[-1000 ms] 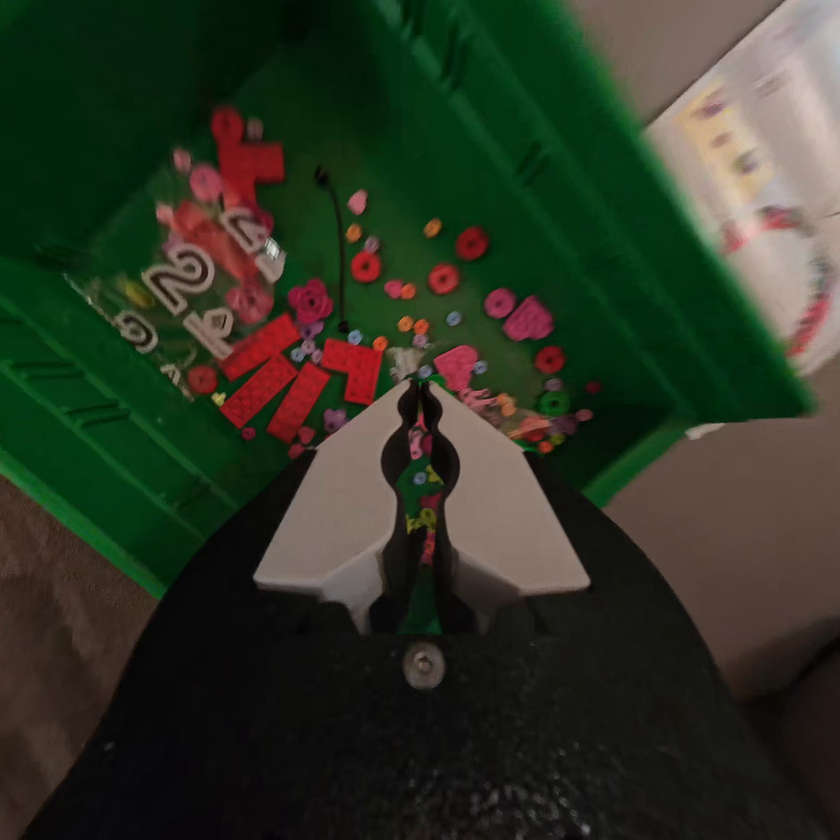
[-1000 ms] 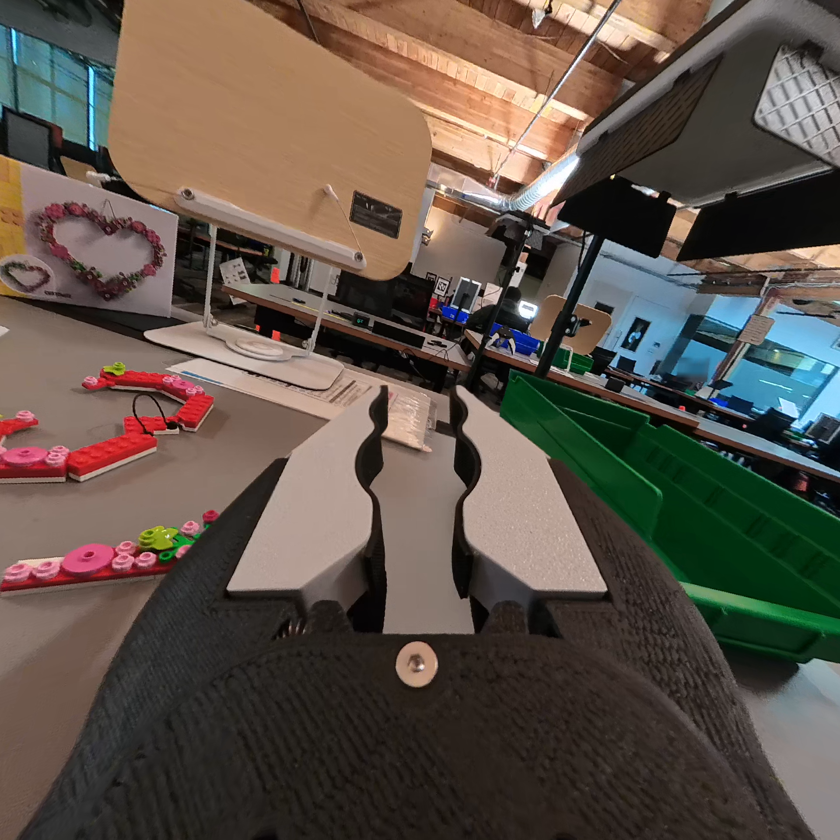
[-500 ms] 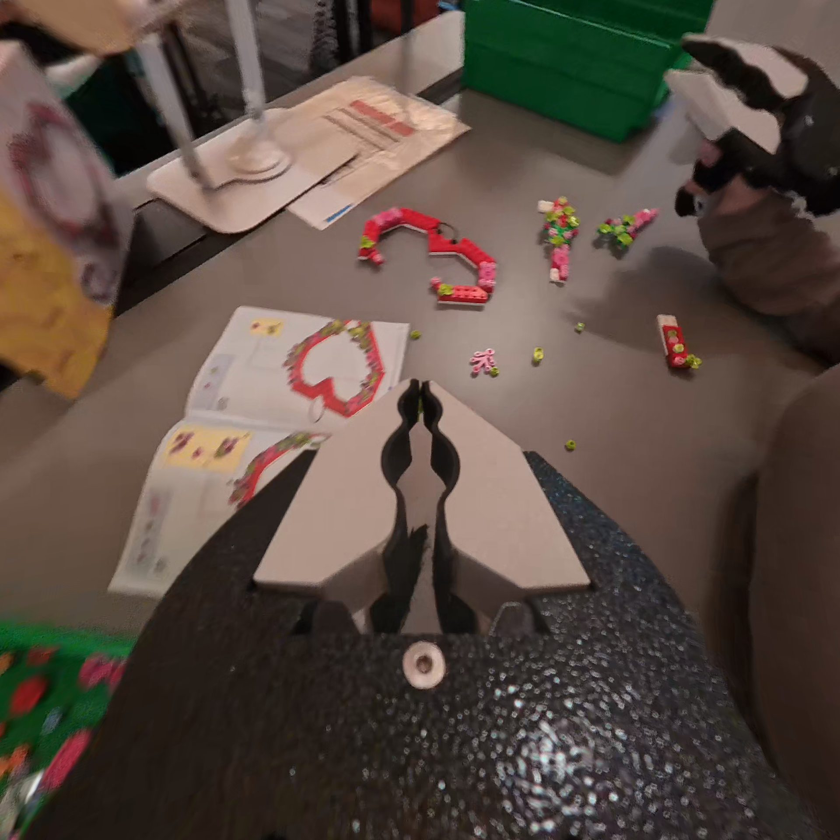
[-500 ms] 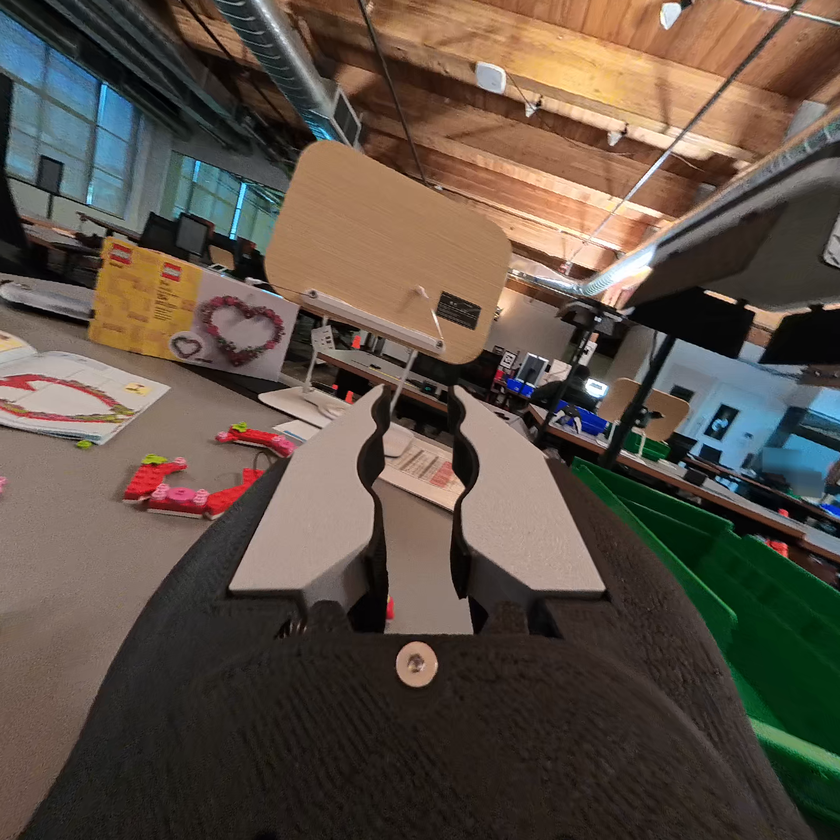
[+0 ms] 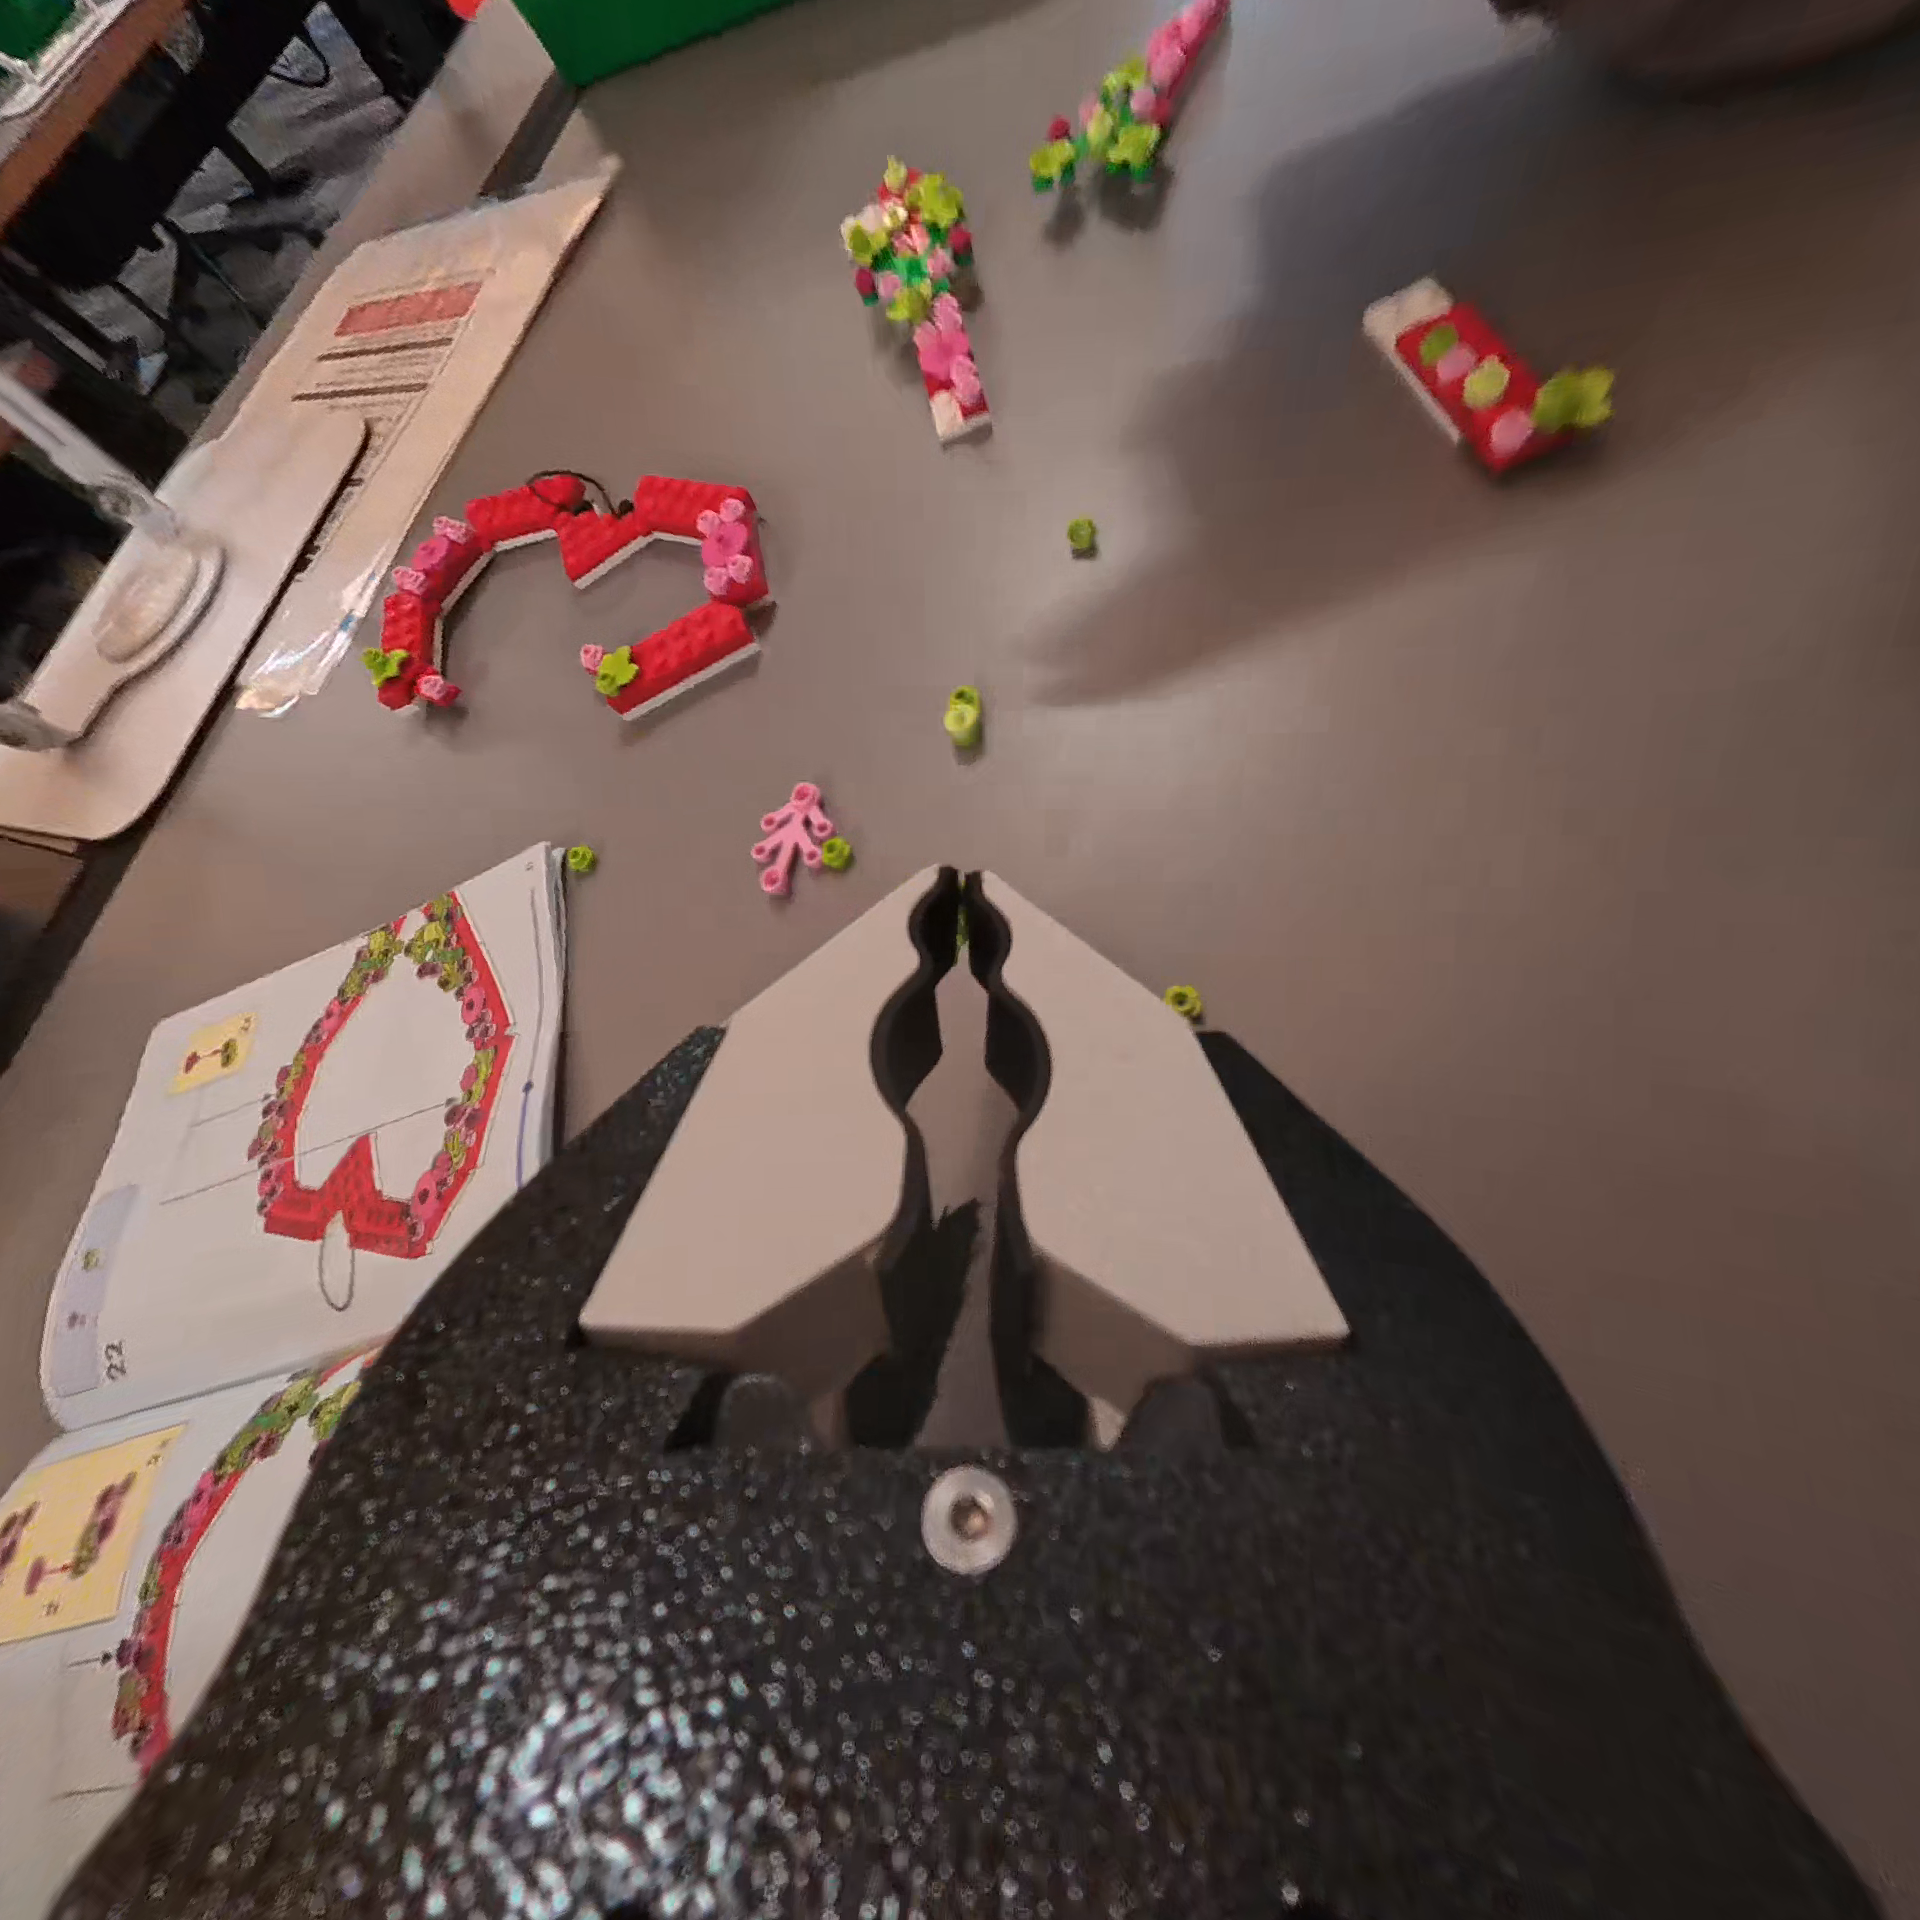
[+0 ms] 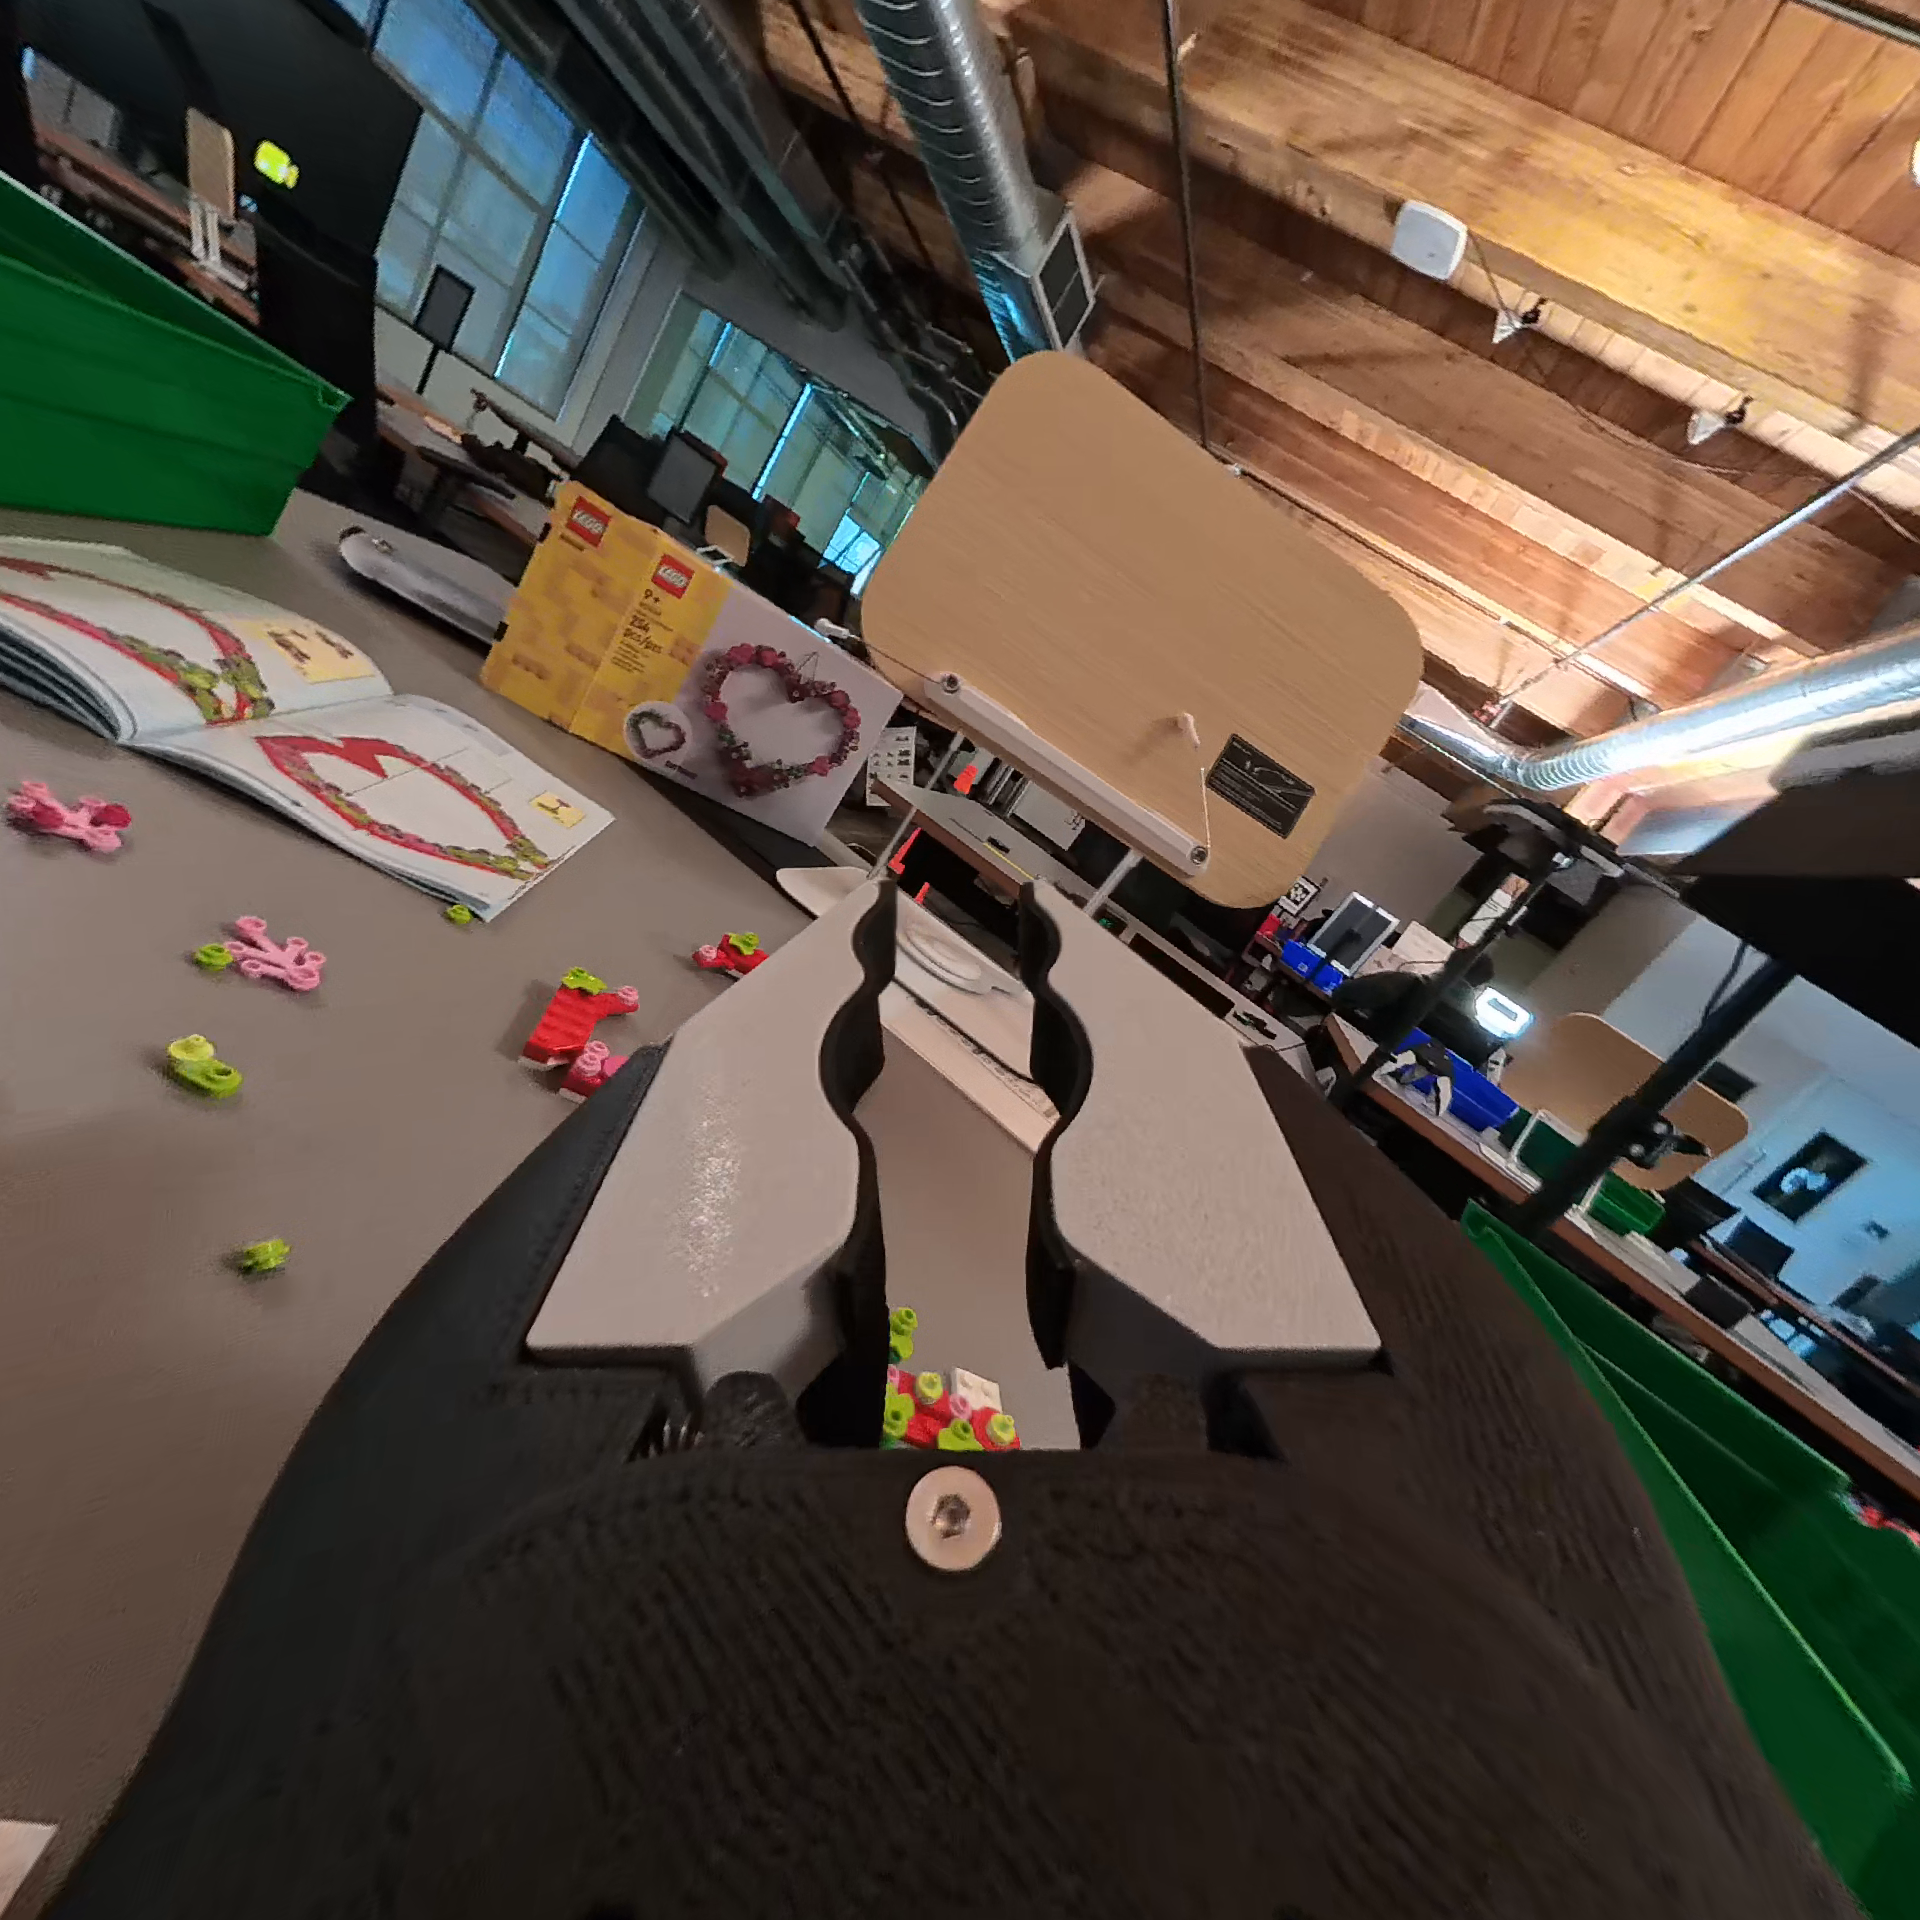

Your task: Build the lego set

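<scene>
My left gripper (image 5: 958,883) hovers low over the grey table (image 5: 1455,935), its jaws nearly closed on a small lime-green piece (image 5: 960,925) that shows as a sliver between the tips. Ahead lie a red half-heart assembly (image 5: 582,582), a flowered strip (image 5: 925,301), a second strip (image 5: 1132,94) and a short red piece (image 5: 1475,384). A pink branch piece (image 5: 792,836) and loose lime studs (image 5: 964,715) lie close in front. My right gripper (image 6: 956,914) is open and empty, above a red piece with lime studs (image 6: 940,1403).
The open instruction booklet (image 5: 260,1195) lies at the left; it also shows in the right wrist view (image 6: 312,748). The yellow set box (image 6: 665,686) and a wooden book stand (image 6: 1132,623) stand at the back. Green bins (image 6: 1714,1507) flank the table. The grippers' ends are close to 20 centimetres from one another. The red half-heart assembly (image 5: 582,582) is about 20 centimetres from both grippers' fingertips.
My left gripper has come out of the green bin, swung over the table and come down closer to the loose pieces. My right gripper has turned left and tilted, still open.
</scene>
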The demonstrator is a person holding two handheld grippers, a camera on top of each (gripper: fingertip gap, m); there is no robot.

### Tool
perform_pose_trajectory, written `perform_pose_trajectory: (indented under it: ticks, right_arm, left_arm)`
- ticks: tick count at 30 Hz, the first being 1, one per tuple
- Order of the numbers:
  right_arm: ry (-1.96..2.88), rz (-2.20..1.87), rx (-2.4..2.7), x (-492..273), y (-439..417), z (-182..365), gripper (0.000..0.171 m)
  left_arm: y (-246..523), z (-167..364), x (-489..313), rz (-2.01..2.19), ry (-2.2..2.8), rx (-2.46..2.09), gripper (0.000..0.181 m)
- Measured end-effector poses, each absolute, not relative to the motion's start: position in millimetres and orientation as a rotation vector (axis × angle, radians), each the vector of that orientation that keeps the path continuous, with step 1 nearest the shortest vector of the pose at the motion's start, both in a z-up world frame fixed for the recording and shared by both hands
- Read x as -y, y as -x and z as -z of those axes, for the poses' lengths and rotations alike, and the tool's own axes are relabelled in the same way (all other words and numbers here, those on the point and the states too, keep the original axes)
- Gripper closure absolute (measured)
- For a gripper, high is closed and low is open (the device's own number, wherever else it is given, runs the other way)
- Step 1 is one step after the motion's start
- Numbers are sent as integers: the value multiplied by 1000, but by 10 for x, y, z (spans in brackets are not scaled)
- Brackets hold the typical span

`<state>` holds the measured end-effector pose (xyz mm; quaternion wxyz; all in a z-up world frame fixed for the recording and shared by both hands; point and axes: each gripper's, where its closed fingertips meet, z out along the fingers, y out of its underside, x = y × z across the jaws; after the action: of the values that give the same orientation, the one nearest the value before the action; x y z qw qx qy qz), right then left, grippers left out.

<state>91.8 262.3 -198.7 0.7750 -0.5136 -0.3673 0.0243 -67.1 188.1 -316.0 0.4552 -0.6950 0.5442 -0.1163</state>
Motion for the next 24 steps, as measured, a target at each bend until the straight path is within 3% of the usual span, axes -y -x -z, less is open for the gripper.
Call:
perform_pose_trajectory:
  ticks: [13, 24]
  right_arm:
    - [1129, -90, 838, -2615, -823, 2065, 149]
    - [1146, -117, 889, -2600, -746, 2141, 148]
  left_arm:
    - [769, 3425, -1865, 201, 1803, -1409, 180]
    - [883, 3198, -1816, 472, 1850, -1209, 151]
